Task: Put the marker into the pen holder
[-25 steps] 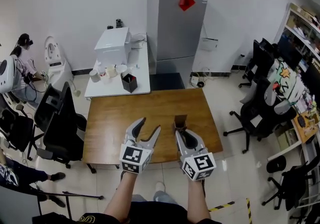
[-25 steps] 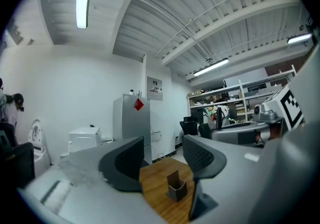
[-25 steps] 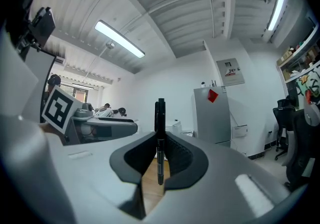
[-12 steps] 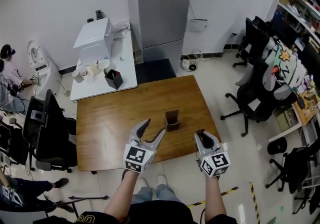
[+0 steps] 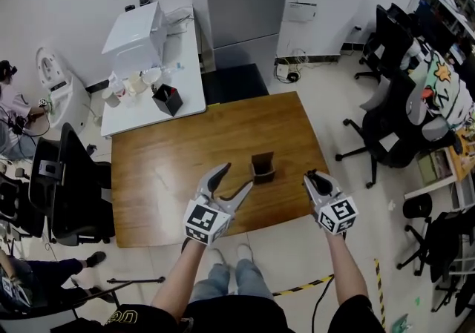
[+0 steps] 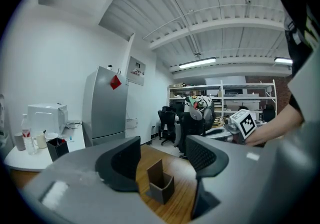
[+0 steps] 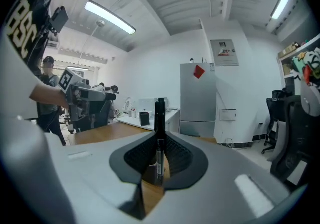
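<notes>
Now right tongs (image 5: 314, 178), clamping marker (image 7: 160, 118), farther from holder (image 5: 263, 167).

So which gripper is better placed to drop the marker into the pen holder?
Right. The right gripper is shut on the marker, held upright, just right of the pen holder. The left gripper is open and holds nothing.

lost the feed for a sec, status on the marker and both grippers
Right gripper shut on marker, held upright. Left gripper open, empty. Pen holder on table, marker not yet in; nothing between.
</notes>
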Action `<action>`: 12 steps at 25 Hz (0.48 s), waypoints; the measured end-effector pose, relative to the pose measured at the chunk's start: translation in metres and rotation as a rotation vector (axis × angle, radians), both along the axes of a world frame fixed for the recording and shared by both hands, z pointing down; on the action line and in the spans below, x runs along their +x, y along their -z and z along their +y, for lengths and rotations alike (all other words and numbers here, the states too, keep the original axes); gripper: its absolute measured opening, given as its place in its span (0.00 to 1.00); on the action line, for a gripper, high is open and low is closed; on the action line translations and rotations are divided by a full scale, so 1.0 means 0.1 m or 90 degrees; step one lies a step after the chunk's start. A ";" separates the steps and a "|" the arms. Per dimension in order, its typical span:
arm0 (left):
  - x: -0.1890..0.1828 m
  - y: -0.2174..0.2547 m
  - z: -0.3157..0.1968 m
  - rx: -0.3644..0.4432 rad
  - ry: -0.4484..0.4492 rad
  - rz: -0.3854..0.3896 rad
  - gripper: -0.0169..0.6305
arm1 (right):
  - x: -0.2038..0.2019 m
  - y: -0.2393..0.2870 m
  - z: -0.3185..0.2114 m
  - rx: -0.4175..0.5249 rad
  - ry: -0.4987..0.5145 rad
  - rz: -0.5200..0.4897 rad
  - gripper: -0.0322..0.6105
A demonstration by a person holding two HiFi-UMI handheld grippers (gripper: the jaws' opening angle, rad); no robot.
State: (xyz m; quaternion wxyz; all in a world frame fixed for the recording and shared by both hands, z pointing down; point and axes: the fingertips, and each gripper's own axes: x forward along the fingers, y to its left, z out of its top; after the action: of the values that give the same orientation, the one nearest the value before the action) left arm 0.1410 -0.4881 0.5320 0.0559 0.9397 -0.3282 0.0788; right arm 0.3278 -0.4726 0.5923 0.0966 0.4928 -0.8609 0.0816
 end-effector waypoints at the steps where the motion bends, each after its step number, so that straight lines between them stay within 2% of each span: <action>1: -0.02 -0.06 -0.06 0.000 0.002 -0.002 0.47 | -0.05 -0.03 -0.11 -0.002 0.015 -0.006 0.13; 7: -0.12 -0.39 -0.34 -0.023 0.017 -0.006 0.47 | -0.53 -0.17 -0.64 0.015 0.079 -0.053 0.13; 12: -0.19 -0.61 -0.41 -0.050 0.023 -0.014 0.47 | -0.82 -0.47 -0.88 0.015 0.082 -0.070 0.13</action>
State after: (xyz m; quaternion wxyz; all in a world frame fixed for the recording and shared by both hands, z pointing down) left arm 0.1220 -0.5288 0.5932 0.0909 0.9297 -0.3424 0.1010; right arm 0.2463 -0.5609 0.6397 0.0484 0.4325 -0.8956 0.0922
